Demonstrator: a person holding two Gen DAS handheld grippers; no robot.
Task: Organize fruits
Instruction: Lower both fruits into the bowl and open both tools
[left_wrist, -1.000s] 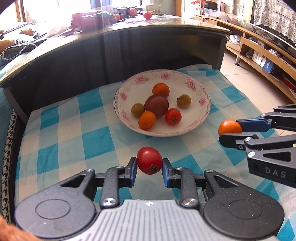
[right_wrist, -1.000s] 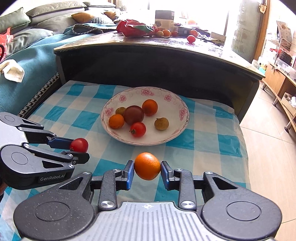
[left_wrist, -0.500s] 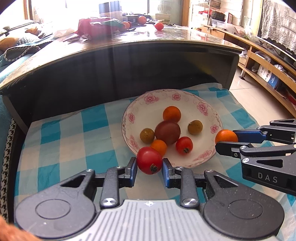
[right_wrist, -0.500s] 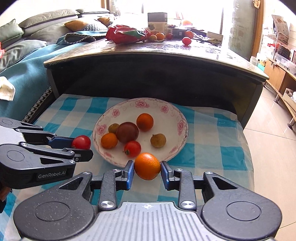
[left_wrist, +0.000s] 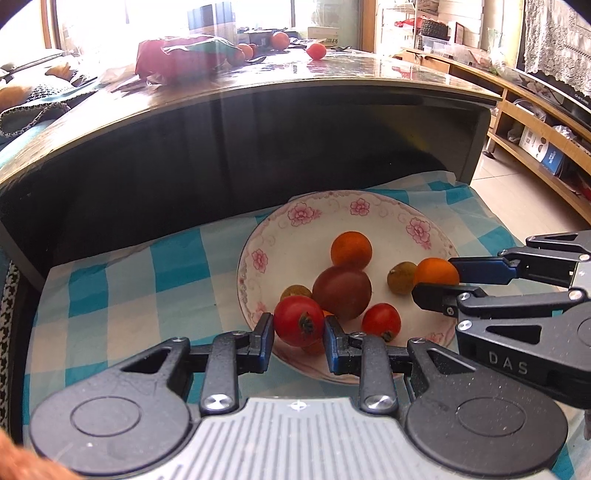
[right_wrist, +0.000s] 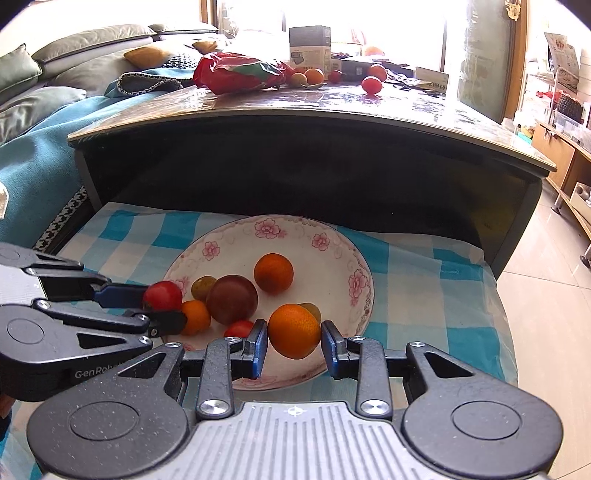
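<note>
A white plate with pink flowers lies on a blue checked cloth and holds several fruits: a dark plum, oranges, a small red tomato and brownish-green fruits. My left gripper is shut on a red tomato above the plate's near left rim. My right gripper is shut on an orange above the plate's near right part.
A dark curved table overhangs the cloth just behind the plate; on it lie a red bag, a box and more fruits. A sofa with a teal cover stands left, tiled floor and wooden shelves right.
Both grippers have moved forward with their fruits, from over the cloth in front of the plate to over the plate's near rim. Each grip is unchanged.
</note>
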